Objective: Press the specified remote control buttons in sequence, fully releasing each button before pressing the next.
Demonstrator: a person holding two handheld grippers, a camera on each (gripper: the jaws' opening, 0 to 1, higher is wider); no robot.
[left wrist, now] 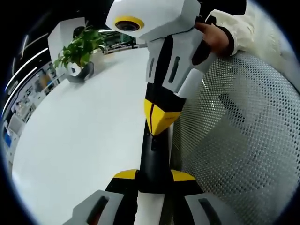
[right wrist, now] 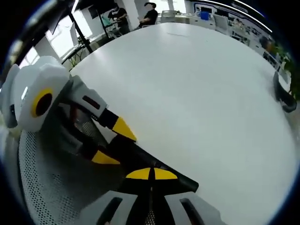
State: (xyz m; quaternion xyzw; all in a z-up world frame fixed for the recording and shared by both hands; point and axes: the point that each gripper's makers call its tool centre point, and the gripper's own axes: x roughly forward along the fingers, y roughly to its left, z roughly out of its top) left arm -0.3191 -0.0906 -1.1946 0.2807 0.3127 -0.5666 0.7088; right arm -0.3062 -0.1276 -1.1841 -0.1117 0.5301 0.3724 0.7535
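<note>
A slim black remote control stands between the yellow tips of my left gripper, which is shut on its lower end. My right gripper comes down from above, its yellow tips closed together and touching the remote's face. From the right gripper view, my right gripper is shut, and its joined tips rest on the remote. My left gripper reaches in from the left, clamped on the remote's sides. The buttons are hidden under the tips.
The big white round table spreads behind. A potted plant stands on its far side. A white mesh chair back is close by. A person's hand holds the right gripper. People are beyond the table.
</note>
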